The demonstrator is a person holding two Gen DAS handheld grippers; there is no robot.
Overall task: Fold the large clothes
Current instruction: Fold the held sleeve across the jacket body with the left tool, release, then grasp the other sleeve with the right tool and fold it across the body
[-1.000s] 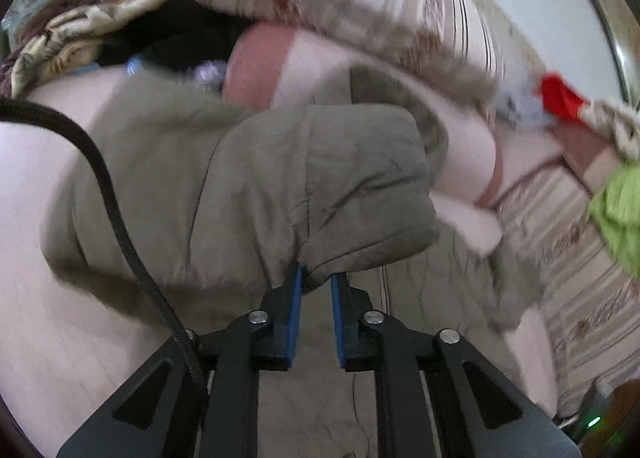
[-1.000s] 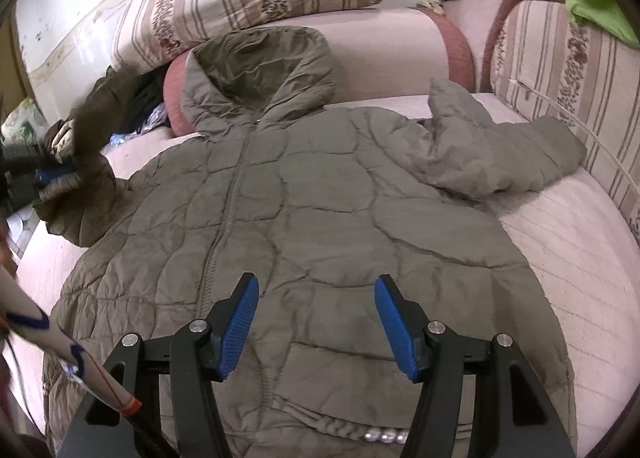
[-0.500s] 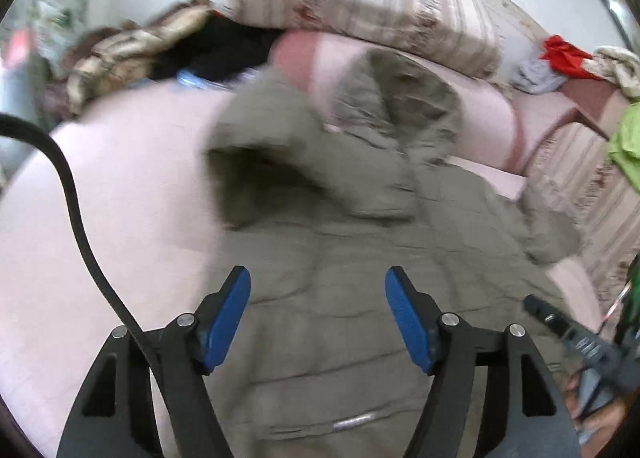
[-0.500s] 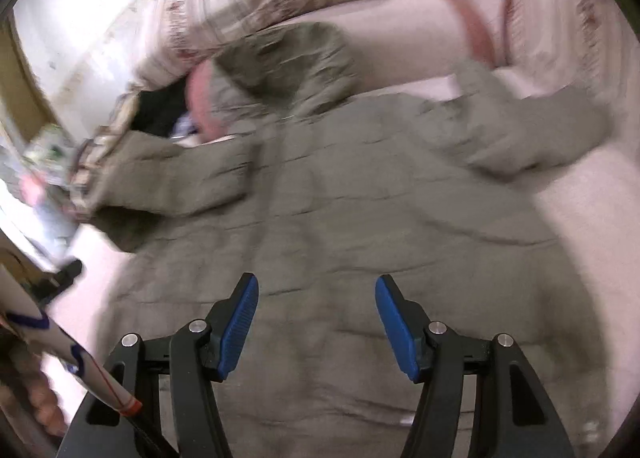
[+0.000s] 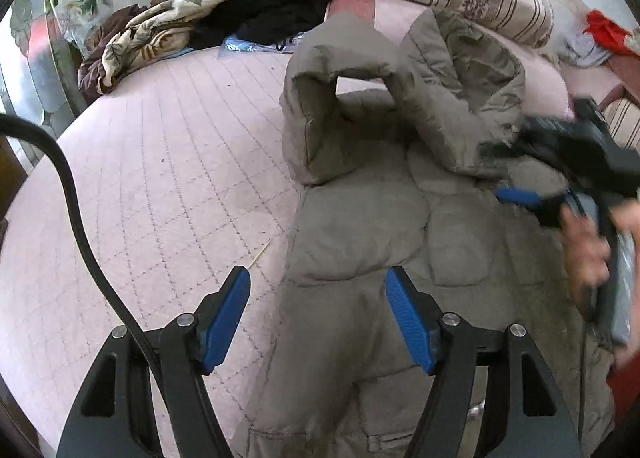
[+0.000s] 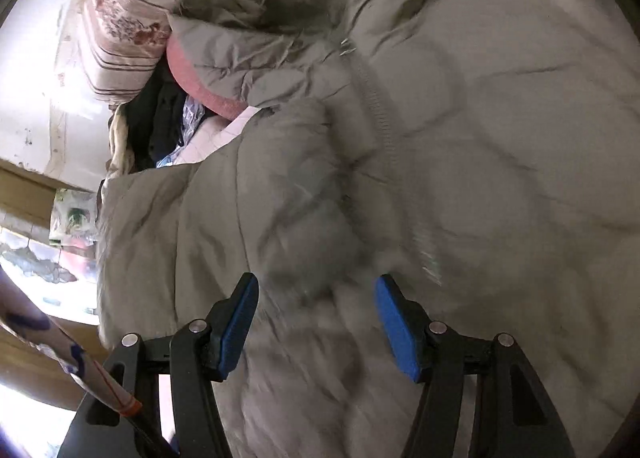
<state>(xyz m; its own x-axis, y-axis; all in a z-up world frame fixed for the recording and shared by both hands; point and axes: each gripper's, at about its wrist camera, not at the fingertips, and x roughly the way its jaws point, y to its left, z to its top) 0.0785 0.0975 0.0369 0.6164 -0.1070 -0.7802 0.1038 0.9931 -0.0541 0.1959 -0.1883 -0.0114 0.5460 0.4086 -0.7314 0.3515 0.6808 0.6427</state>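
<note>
Two claws, both with jaws apart and holding nothing: left claw (image 5: 318,316) and right claw (image 6: 316,322) hover over a grey-green quilted jacket (image 5: 360,226) spread on the pink bed (image 5: 160,162).

The left gripper (image 5: 318,316) no longer clamps the sleeve (image 5: 344,110) of the olive quilted jacket (image 5: 384,242): a second ago its blue pads were pinched on the cuff, now the jaws stand apart with nothing between them, above the jacket's left edge and the pink quilted bed cover (image 5: 160,162). The released sleeve lies folded inward across the jacket's chest, beside the hood (image 5: 468,70), instead of hanging out to the side. The right gripper (image 6: 316,324) is now much closer to the jacket body, rolled, over its zipper (image 6: 374,94); its jaw gap is unchanged. In the left wrist view, the right gripper and the hand (image 5: 588,246) holding it now appear at the right edge.
</note>
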